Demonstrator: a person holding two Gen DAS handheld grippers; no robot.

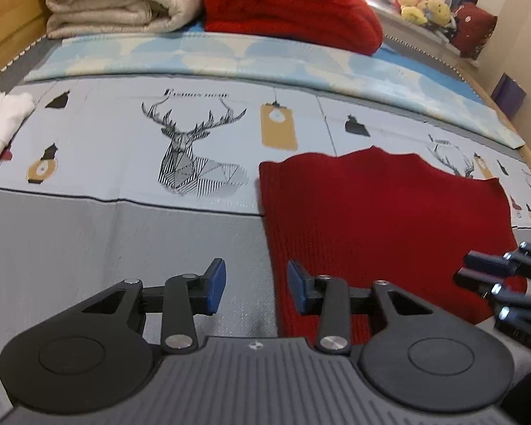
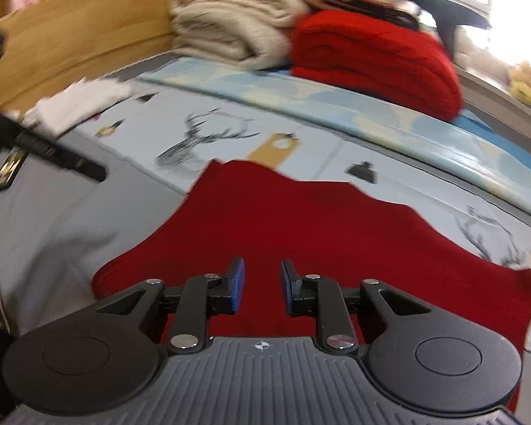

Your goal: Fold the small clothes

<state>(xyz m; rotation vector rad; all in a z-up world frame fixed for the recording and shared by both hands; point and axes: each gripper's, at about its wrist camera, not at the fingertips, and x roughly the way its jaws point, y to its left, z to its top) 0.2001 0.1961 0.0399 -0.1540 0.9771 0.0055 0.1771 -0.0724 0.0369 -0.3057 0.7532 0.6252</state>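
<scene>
A small dark red knit garment (image 1: 382,212) lies flat on the deer-printed sheet (image 1: 124,134). My left gripper (image 1: 256,285) hovers low at the garment's near left edge. Its blue pads (image 1: 216,283) stand apart, the left one over grey sheet, the right one over red knit, and the garment's edge runs through the gap unpinched. In the right wrist view my right gripper (image 2: 262,283) hangs over the near middle of the same garment (image 2: 318,219), jaws narrowly apart with nothing pinched. The right gripper (image 1: 485,269) also shows as black parts at the left view's right edge.
Folded beige blanket (image 1: 116,0) and folded red blanket (image 1: 293,3) sit at the back. A white garment (image 1: 3,124) lies at the far left. A pale blue mat (image 1: 265,56) crosses behind the sheet. Wooden bed frame (image 2: 70,35) and plush toys (image 1: 424,7) border the area.
</scene>
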